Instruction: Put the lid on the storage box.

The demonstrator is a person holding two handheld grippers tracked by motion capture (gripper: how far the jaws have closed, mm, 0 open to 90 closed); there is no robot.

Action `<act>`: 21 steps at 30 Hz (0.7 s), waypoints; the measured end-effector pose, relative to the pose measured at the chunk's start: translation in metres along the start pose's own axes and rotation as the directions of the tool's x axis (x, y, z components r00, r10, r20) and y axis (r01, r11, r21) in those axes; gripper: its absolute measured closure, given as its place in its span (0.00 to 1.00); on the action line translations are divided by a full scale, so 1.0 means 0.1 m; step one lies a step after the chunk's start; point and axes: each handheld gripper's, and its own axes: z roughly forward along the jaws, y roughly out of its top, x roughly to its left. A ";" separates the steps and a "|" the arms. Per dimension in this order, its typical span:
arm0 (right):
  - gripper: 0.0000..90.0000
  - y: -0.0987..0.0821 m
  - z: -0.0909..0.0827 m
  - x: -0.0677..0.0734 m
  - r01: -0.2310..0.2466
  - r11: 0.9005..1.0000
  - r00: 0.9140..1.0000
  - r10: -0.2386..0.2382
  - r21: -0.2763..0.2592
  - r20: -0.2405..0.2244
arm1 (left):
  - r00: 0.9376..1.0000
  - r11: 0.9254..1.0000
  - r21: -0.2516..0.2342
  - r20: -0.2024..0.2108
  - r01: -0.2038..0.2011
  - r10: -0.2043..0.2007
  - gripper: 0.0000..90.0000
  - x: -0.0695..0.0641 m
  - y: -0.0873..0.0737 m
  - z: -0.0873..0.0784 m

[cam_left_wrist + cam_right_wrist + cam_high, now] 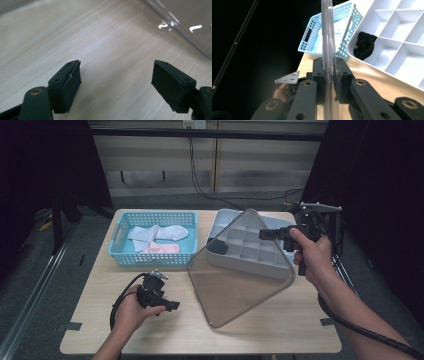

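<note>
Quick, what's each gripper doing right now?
Left gripper: open, nothing between its pads, low over the table.
Right gripper: shut on the clear lid, holding it tilted over the white divided box.

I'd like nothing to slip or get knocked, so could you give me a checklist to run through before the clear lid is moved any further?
1. Right gripper clamped on clear lid: ok.
2. Lid lifted off the white divided tray: not ok, one edge rests on it.
3. Left gripper open and free to help: ok.
4. Black sock lying inside its compartment: ok.
5. Blue basket apart from the lid: ok.
</note>
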 end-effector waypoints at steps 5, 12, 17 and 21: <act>0.90 0.07 -0.08 0.10 0.021 1.000 1.000 -0.020 -0.007 0.009 | 1.000 1.000 -0.001 0.001 0.012 -0.012 0.25 -0.01 0.00 0.01; 0.90 0.22 -0.21 0.17 0.016 0.998 1.000 -0.017 -0.061 -0.002 | 1.000 1.000 0.015 0.009 0.006 -0.006 0.25 0.00 0.00 0.03; 0.90 0.30 -0.26 0.20 0.015 0.996 1.000 -0.016 -0.083 -0.004 | 1.000 1.000 0.014 0.015 0.011 -0.012 0.25 0.00 0.00 0.03; 0.90 0.36 -0.28 0.18 0.006 0.995 1.000 -0.006 -0.098 -0.007 | 1.000 1.000 0.019 0.015 0.013 -0.013 0.25 0.00 -0.01 0.04</act>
